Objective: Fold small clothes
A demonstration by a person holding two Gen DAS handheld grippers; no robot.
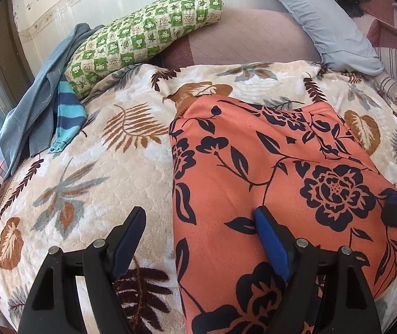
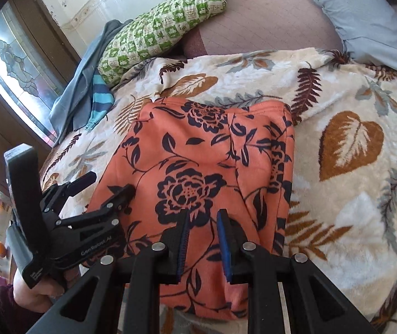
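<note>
Orange floral-print knit garment [image 2: 198, 167] with black roses and leaves lies spread flat on a cream plush blanket [image 2: 351, 194] patterned with brown and grey leaves; in the right wrist view it fills the centre, its ribbed hem toward 12 o'clock and its near edge toward 6 o'clock. In the left wrist view the same orange garment [image 1: 268, 181] takes up the right half, from about 1 o'clock down to 5 o'clock. The right gripper [image 2: 202, 239] points down over the near part of the cloth with its jaws narrow, a slim gap between the blue pads; whether the pads pinch any fabric cannot be told. The left gripper [image 1: 198, 222] stands wide: its left finger is over bare blanket and its right finger over the orange cloth, the garment's left edge running between them, nothing clamped. From the right wrist view the left gripper [image 2: 106, 183] shows at 9 o'clock, held by a hand [image 2: 31, 292] at 8 o'clock. Beyond the blanket, toward 11 o'clock, lies a green-and-cream checked pillow [image 1: 143, 36], with a grey-blue garment [image 1: 37, 105] and a blue striped piece of clothing [image 1: 67, 117] beside it at 10 o'clock. A pale grey-blue pillow [image 1: 323, 19] lies at 1 o'clock.
</note>
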